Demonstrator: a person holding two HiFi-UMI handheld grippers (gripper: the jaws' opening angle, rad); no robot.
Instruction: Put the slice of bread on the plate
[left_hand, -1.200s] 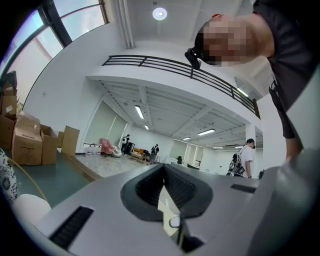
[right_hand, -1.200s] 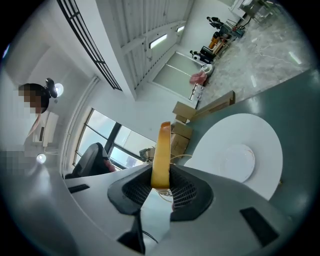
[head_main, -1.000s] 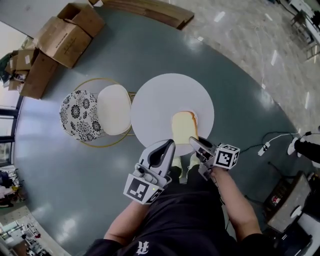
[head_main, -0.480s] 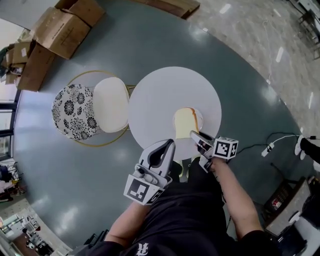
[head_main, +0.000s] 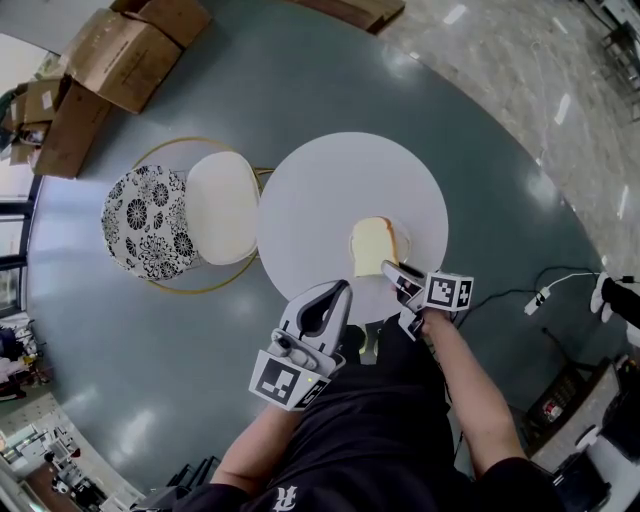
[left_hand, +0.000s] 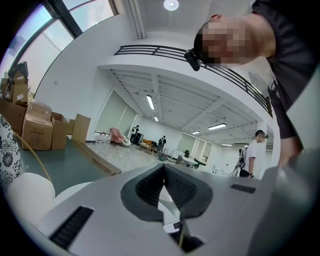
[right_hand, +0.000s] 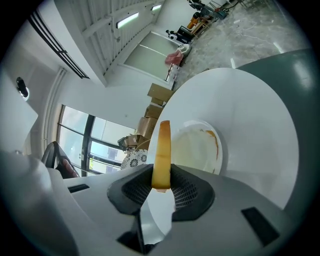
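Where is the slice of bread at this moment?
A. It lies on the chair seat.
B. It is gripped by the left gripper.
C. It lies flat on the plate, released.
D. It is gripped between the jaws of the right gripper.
D: the right gripper view shows the slice of bread standing on edge, pinched between the pads of the right gripper, with the plate just beyond it.

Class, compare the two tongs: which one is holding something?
The right tongs, clamped on the slice of bread; the left tongs are shut with nothing between them.
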